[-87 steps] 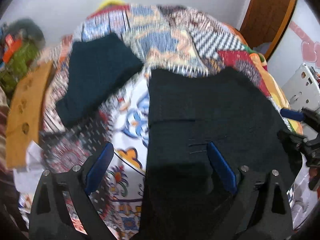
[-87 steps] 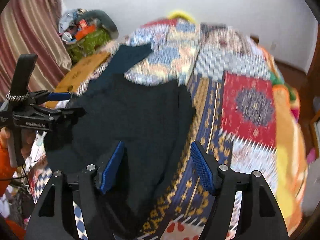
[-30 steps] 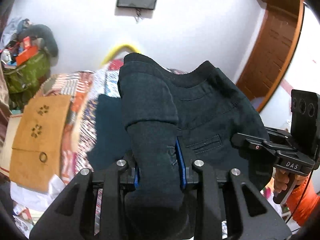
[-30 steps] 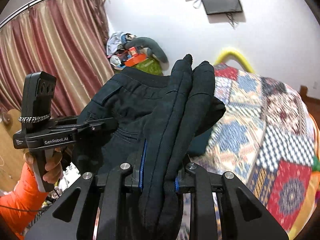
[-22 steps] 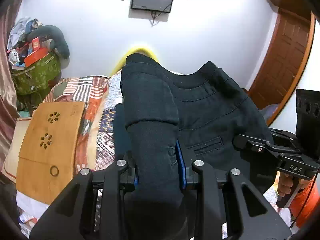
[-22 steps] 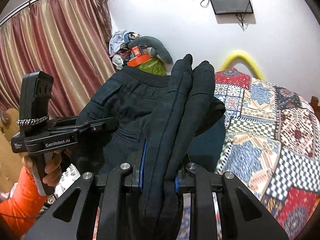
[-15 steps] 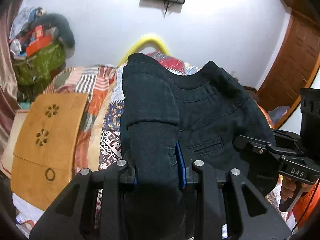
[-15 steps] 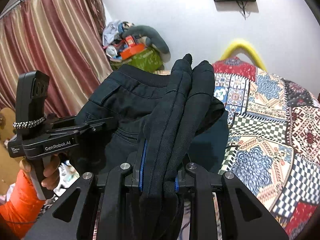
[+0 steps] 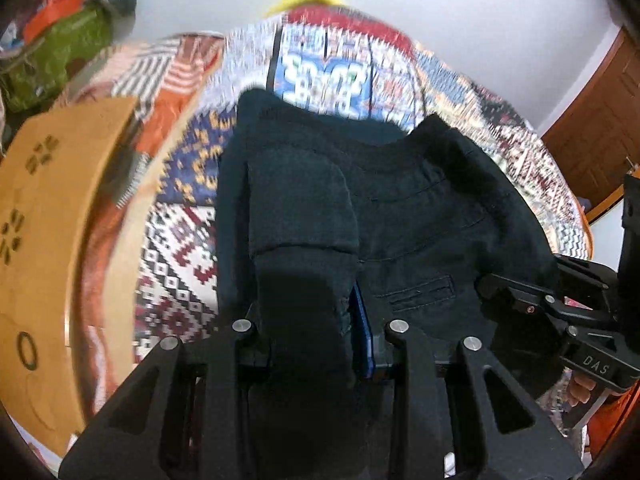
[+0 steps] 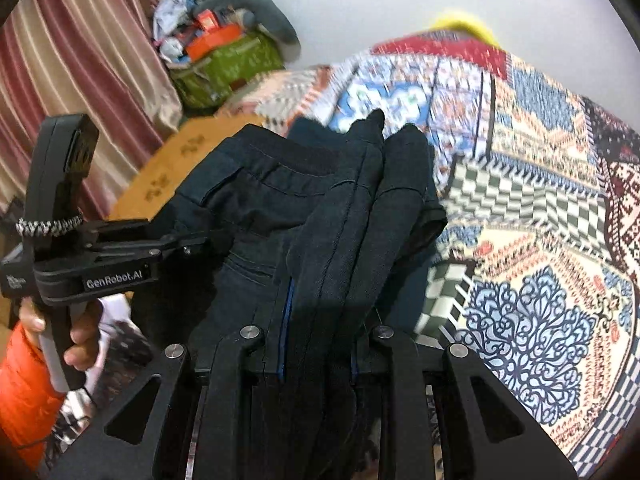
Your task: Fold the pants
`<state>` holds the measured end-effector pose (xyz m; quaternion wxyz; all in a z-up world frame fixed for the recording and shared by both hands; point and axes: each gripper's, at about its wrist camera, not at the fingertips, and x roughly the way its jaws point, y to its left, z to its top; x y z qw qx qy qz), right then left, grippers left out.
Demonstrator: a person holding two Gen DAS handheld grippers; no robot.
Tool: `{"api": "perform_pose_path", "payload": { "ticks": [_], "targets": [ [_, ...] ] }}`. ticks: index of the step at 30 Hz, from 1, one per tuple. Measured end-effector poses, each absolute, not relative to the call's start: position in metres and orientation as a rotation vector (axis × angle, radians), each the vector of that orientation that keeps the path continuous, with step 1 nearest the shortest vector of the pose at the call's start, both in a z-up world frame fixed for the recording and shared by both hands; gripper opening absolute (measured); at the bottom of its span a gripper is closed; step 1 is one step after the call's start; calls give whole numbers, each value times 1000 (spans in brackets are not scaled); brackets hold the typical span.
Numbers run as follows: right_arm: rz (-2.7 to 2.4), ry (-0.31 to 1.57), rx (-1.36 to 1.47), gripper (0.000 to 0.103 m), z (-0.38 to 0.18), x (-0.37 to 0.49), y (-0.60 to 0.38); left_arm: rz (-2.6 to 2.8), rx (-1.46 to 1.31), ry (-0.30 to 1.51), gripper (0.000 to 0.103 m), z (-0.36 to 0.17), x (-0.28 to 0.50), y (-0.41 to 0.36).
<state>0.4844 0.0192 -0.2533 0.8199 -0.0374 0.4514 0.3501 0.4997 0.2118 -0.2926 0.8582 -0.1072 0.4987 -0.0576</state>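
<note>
The dark folded pants (image 9: 420,216) hang between both grippers above the patterned bedspread (image 9: 176,264). My left gripper (image 9: 312,320) is shut on one bunched end of the pants. My right gripper (image 10: 320,320) is shut on the other bunched end (image 10: 360,216). The right gripper also shows in the left wrist view (image 9: 560,312) at the right edge. The left gripper shows in the right wrist view (image 10: 120,256) at the left. The fingertips are hidden under the cloth.
A wooden board (image 9: 44,240) lies left of the bed. A green bag with clutter (image 10: 228,64) stands by the wall near striped curtains (image 10: 72,48). A wooden door (image 9: 592,128) is at the far right. The bedspread (image 10: 540,240) stretches to the right.
Both grippers closed on the pants and lifted them off the bed. In the last half second both views have tilted down toward the bedspread, with the pants still held.
</note>
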Motion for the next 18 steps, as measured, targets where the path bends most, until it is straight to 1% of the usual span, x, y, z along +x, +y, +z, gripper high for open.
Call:
{"api": "perform_pose_path", "payload": {
  "ticks": [2, 4, 7, 10, 13, 18],
  "targets": [
    [730, 975, -87, 21, -261, 485, 16, -116, -222, 1055, 36, -301, 500, 211],
    [726, 977, -73, 23, -262, 484, 11, -102, -222, 1048, 46, -303, 499, 212],
    [690, 979, -81, 30, -258, 477, 6, -53, -209, 1038, 50, -299, 495, 214],
    [650, 972, -125, 34, -249, 468, 4, -21, -184, 1029, 50, -287, 485, 217],
    [633, 954, -154, 34, -233, 455, -5, -10, -165, 1006, 50, -266, 472, 220],
    [653, 863, -108, 34, -185, 424, -23, -5, -129, 925, 50, -207, 431, 214]
  ]
}}
